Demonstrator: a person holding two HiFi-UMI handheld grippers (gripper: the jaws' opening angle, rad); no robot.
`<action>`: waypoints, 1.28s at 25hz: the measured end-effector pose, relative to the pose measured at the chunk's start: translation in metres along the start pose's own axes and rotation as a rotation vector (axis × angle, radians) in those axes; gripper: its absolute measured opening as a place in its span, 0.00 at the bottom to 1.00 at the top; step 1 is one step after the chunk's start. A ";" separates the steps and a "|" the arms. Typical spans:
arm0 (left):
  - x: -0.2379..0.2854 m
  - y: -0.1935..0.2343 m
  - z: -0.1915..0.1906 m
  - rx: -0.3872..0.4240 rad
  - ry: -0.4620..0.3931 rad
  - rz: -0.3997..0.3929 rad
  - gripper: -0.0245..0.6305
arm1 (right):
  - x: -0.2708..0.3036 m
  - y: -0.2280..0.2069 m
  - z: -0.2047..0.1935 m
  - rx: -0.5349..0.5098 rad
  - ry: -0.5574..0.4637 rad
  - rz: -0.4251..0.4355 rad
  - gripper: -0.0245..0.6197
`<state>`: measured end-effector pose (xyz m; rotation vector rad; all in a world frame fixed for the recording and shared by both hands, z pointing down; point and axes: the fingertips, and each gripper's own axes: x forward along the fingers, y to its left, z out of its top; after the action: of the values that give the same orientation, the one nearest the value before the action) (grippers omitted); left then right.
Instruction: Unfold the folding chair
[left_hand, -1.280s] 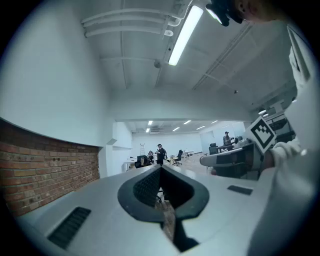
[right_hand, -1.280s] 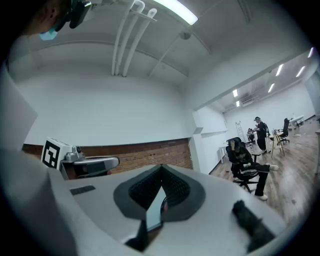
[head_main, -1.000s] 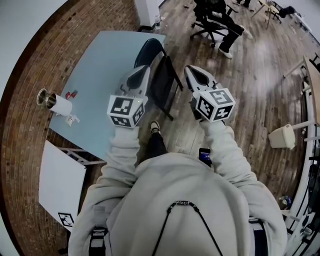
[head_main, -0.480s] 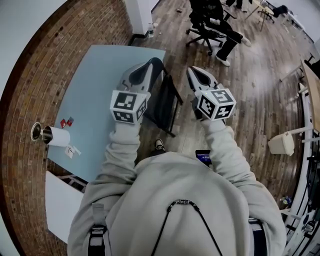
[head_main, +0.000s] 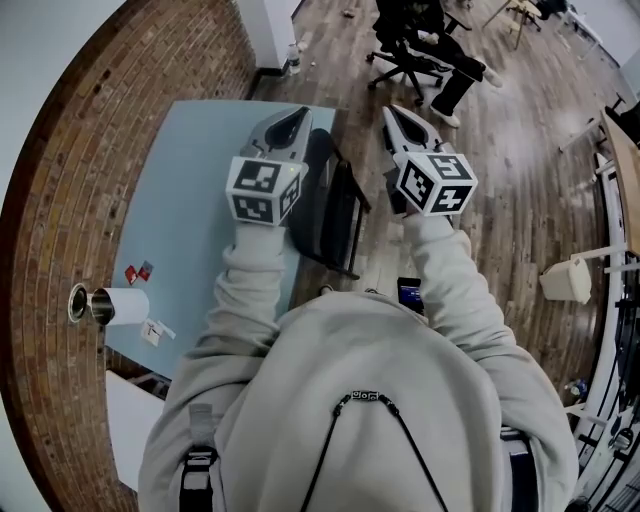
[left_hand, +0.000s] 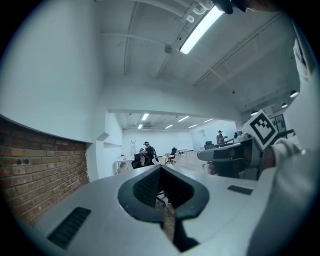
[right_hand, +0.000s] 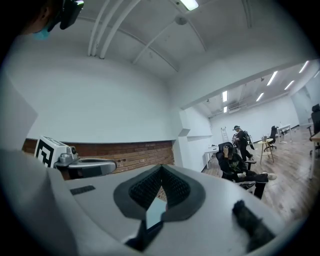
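Beside a blue table (head_main: 185, 190) on wood floor (head_main: 520, 210), left tool (head_main: 296, 120) and right tool (head_main: 396, 116) stay-free: closed, empty.

Head cam: high over the person's shoulders, facing steeply down, w/ left gripper (head_main: 296, 118) at 11 o'clock and right gripper (head_main: 392, 112) at 1, both close. Each gripper cam sits just behind its own jaws, looking level into the room, jaws at 6. L view catches right gripper at 3; R view catches left gripper at 9. All three share the brick wall (head_main: 60, 200); head + R views share the seated person (head_main: 440, 45).
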<state>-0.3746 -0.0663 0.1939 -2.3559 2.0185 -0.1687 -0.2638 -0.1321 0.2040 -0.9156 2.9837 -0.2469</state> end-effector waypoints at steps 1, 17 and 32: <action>0.002 0.004 -0.002 -0.012 0.007 0.004 0.04 | 0.005 0.000 0.002 0.005 0.001 0.006 0.05; 0.048 0.030 -0.074 -0.069 0.199 -0.005 0.05 | 0.067 -0.031 -0.059 0.071 0.144 0.022 0.05; 0.044 0.042 -0.371 -0.333 0.866 -0.045 0.60 | 0.082 -0.047 -0.449 0.388 0.899 -0.109 0.47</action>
<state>-0.4480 -0.1003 0.5614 -2.8451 2.4576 -1.1058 -0.3308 -0.1504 0.6579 -1.1286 3.3629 -1.5469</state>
